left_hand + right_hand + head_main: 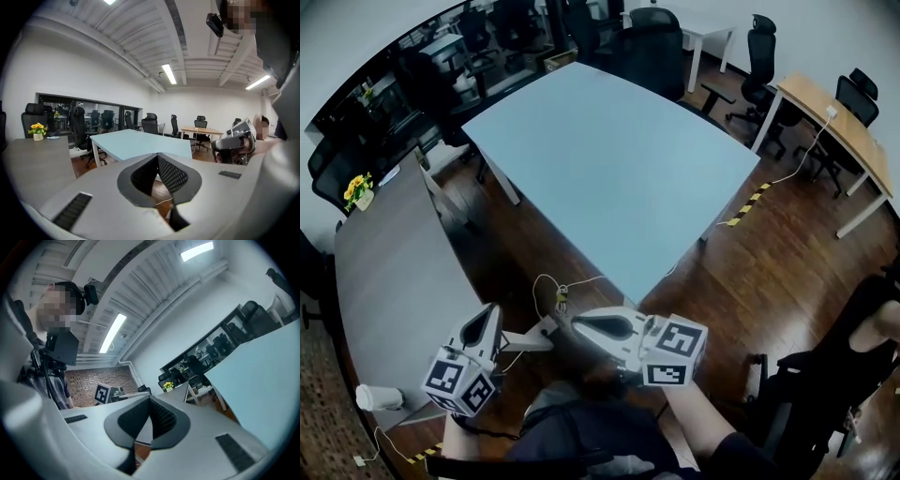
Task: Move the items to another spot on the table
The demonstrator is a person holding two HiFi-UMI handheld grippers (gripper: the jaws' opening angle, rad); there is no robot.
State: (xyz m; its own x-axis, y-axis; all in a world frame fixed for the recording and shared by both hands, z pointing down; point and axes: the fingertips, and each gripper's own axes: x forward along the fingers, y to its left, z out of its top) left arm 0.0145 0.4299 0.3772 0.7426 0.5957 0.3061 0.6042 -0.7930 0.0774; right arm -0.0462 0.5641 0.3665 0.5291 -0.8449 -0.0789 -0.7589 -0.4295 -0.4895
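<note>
Left gripper (484, 317), lower left of the frame, is clenched with nothing between its jaws; right gripper (578, 324), lower centre, likewise. Beyond both, the light-blue table (609, 159) occupies the upper centre, its near corner just past the right gripper. A grey table (384, 281) runs along the left edge.

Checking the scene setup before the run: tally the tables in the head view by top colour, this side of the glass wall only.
Light blue table: 1
Grey table: 1
Wooden-top table: 1
White table: 1
Total: 4
</note>
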